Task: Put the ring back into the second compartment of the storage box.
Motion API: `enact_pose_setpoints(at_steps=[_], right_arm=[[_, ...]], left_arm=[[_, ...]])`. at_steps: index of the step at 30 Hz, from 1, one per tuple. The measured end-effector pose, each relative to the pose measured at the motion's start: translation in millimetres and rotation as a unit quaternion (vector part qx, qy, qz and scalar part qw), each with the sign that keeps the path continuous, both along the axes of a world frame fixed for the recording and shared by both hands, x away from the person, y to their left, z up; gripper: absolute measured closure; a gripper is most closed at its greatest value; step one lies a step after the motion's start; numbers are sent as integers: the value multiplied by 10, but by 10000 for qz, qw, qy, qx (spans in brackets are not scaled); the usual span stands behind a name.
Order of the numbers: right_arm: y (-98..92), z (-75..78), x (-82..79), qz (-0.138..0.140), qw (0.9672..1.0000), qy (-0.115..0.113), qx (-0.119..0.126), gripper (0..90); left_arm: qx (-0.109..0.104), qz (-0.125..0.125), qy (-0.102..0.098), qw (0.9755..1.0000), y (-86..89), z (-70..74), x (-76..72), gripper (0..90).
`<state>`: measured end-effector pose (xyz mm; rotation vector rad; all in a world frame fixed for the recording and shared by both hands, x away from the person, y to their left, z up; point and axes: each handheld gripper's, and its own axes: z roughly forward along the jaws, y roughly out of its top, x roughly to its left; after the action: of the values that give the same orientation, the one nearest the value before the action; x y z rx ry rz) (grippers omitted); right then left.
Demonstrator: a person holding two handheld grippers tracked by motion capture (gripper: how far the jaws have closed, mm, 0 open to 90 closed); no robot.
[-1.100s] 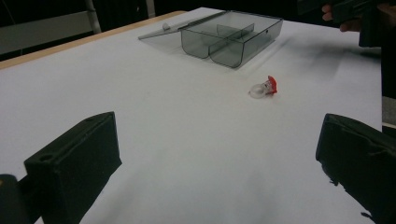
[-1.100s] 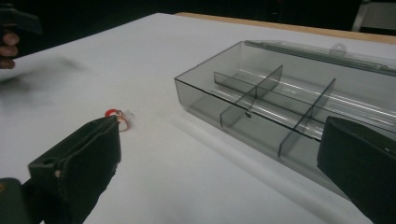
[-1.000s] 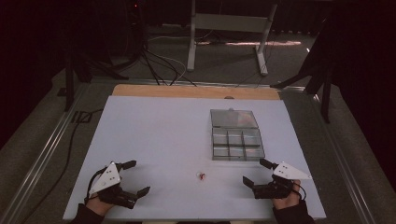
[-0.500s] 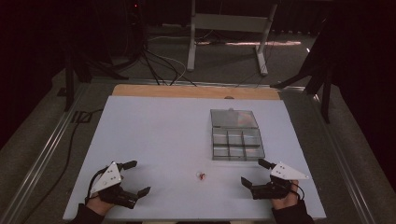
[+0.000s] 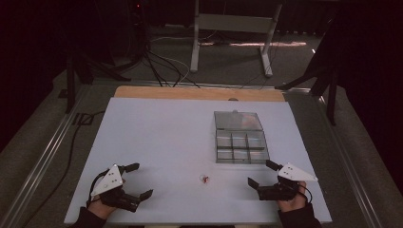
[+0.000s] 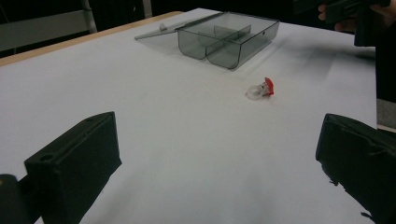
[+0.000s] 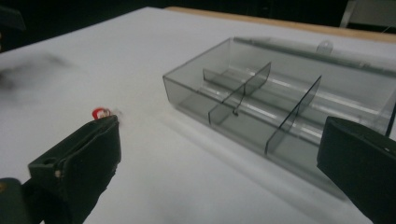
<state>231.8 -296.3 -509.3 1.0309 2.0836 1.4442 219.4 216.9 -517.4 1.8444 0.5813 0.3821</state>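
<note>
A small clear ring with a red top (image 5: 205,178) lies on the white table (image 5: 161,137) near the front, between my two grippers; it also appears as the ring (image 6: 260,90) and the ring (image 7: 102,113), partly behind a jaw. A smoky clear box with dividers (image 5: 240,144) stands open, its lid (image 5: 237,120) laid flat behind it; the box (image 6: 228,38) and the box (image 7: 275,107) look empty. My left gripper (image 5: 138,181) rests open at the front left. My right gripper (image 5: 262,173) rests open at the front right, just below the box.
A wooden strip (image 5: 199,93) runs along the table's far edge. Beyond it stand a metal frame (image 5: 233,28), dark stands and cables on the floor. Rails (image 5: 43,161) flank the table's sides.
The right gripper has shifted slightly leftward and its hand settled; the left gripper, ring and box have not moved.
</note>
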Motion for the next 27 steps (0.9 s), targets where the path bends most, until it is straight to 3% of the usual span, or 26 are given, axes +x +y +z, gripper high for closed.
enact_pose_setpoints(at_steps=[5,16,27], right_arm=[[-1,63,25,-48,9999,-54,120,0],[35,196,72,-65,9999,-57,122,0],[128,308,125,140,9998,-3,121,0]], left_arm=[[15,-7,11,10000,-2,-2,2,2],[-13,-19,29,10000,-2,-4,5,2],[13,-41,27,10000,-8,-8,7,2]])
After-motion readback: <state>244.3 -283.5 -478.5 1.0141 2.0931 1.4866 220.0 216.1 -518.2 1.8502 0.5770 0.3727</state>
